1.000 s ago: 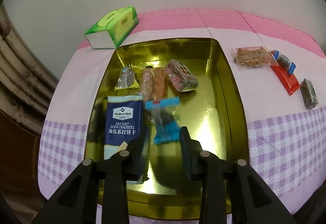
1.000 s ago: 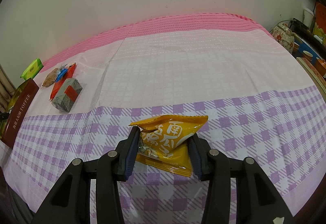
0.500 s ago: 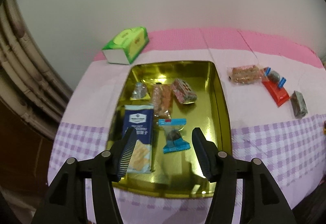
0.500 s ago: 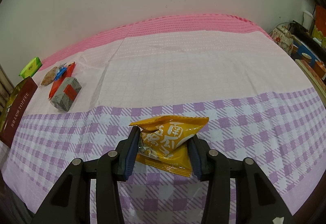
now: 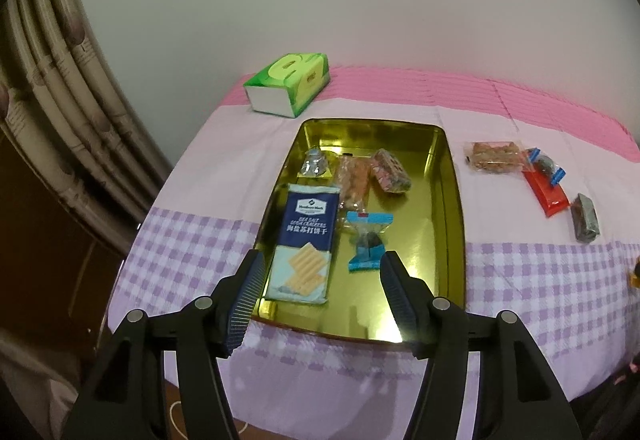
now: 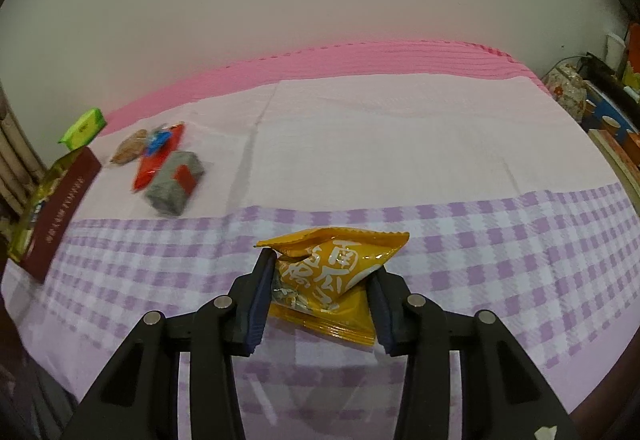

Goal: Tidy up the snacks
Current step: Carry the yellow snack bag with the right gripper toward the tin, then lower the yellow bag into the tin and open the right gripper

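Observation:
A gold tin tray (image 5: 448, 199) lies on the checked tablecloth and holds a blue soda cracker pack (image 5: 306, 240), a small blue candy bag (image 5: 368, 240) and several other wrapped snacks. My left gripper (image 5: 320, 290) is open and empty, raised above the tray's near edge. My right gripper (image 6: 320, 290) is shut on a yellow snack bag (image 6: 336, 272) and holds it just above the cloth. More snacks lie right of the tray: a clear bag of brown pieces (image 5: 494, 155), a red pack (image 5: 548, 191) and a grey pack (image 5: 585, 217); the grey pack also shows in the right wrist view (image 6: 174, 181).
A green tissue box (image 5: 290, 83) stands behind the tray near the wall. The tray's dark red side (image 6: 60, 211) shows at the left of the right wrist view. A curtain (image 5: 52, 111) hangs at the left. Cluttered shelves (image 6: 600, 111) stand beyond the table's right end.
My left gripper opened wide, let go of the small blue candy bag in the tray and pulled back and up. My right gripper, holding the yellow bag, shifted slightly toward the tray.

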A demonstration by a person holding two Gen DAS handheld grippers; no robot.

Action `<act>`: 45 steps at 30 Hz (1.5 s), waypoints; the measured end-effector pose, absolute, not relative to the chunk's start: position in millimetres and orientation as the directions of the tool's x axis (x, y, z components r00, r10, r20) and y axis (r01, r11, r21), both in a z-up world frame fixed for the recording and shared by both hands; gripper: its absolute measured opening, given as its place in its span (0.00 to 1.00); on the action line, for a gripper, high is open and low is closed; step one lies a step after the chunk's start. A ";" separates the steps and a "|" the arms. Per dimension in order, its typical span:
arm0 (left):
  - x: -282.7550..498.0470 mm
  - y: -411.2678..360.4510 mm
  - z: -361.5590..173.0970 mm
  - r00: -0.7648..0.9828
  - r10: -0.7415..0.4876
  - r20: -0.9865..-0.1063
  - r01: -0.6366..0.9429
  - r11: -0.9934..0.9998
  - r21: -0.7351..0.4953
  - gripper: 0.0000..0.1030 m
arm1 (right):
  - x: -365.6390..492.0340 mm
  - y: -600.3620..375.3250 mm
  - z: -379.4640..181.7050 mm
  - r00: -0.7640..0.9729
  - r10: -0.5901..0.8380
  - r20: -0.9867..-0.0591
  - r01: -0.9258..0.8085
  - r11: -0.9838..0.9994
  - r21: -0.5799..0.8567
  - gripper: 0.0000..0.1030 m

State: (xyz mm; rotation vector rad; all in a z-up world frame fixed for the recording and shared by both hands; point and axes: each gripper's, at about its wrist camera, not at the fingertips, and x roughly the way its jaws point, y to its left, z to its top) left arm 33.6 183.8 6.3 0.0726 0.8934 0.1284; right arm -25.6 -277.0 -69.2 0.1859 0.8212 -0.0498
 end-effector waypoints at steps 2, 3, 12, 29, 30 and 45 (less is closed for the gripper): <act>33.1 185.3 6.3 0.621 0.139 -0.772 -0.082 0.990 0.112 0.59 | -26.4 -269.6 -62.7 0.685 0.044 -0.727 0.100 0.983 0.154 0.39; 32.9 186.0 6.1 0.620 0.138 -0.772 -0.083 0.990 0.110 0.59 | -26.9 -265.4 -58.4 0.688 0.053 -0.724 0.090 0.983 0.158 0.39; 34.3 190.3 8.4 0.628 0.141 -0.766 -0.093 0.990 0.107 0.65 | -19.5 -202.0 -20.6 0.703 0.157 -0.694 -0.061 0.985 0.161 0.39; 34.4 210.3 17.7 0.647 0.245 -0.722 -0.195 0.969 0.154 0.70 | 32.9 -31.7 30.3 0.613 0.449 -0.650 -0.428 0.880 0.204 0.39; 34.1 210.2 17.7 0.648 0.248 -0.720 -0.195 0.968 0.158 0.72 | 36.9 -22.0 29.6 0.605 0.459 -0.651 -0.442 0.873 0.205 0.39; 38.4 223.3 14.5 0.631 0.248 -0.735 -0.218 0.966 0.139 0.76 | 99.2 82.7 -6.2 0.460 0.524 -0.717 -0.554 0.800 0.229 0.40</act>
